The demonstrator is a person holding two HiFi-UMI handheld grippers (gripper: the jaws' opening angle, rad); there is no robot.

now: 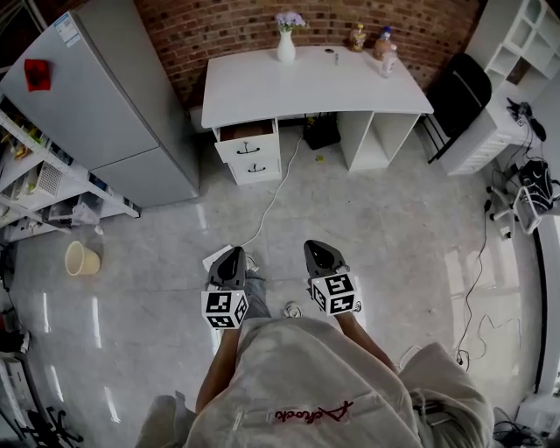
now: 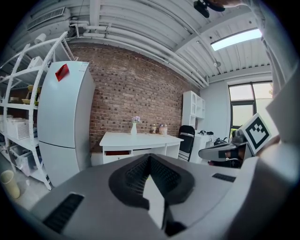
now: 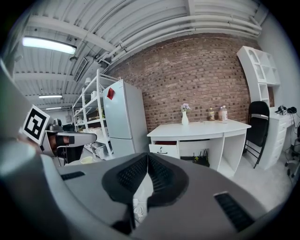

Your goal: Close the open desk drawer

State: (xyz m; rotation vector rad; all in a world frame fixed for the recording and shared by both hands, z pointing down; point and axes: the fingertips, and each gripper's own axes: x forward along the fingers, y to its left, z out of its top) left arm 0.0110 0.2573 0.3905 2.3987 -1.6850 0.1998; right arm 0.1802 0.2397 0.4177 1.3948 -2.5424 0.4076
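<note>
- A person (image 1: 306,385) in a pale top, seen from above, stands on a glossy grey floor (image 1: 394,236) and holds a gripper in each hand. Both grippers point toward a white desk (image 1: 306,87) at the far side of the room.
- The left gripper (image 1: 234,252) has its jaws pressed together with nothing between them. It hangs over the floor, well apart from the desk.
- The right gripper (image 1: 315,246) is just beside it on the right. Its jaws also meet, and they are empty.
- The desk stands against a red brick wall (image 1: 350,17), with two drawers stacked at its left end.
- The top drawer (image 1: 248,140) is pulled partway out toward the person, showing a reddish-brown inside. The lower drawer (image 1: 255,166) beneath it sits flush.
- A white vase of pale purple flowers (image 1: 286,39) stands at the far edge of the desktop. Small bottles (image 1: 383,44) stand toward the desktop's right.
- A grey refrigerator (image 1: 105,105) stands left of the desk, a white shelf rack (image 1: 52,188) is nearer on the left, and a pale yellow bucket (image 1: 81,258) sits on the floor by the rack.
- A black chair (image 1: 459,92) stands right of the desk.
- A white cable (image 1: 271,201) trails across the floor from under the desk toward the person.
</note>
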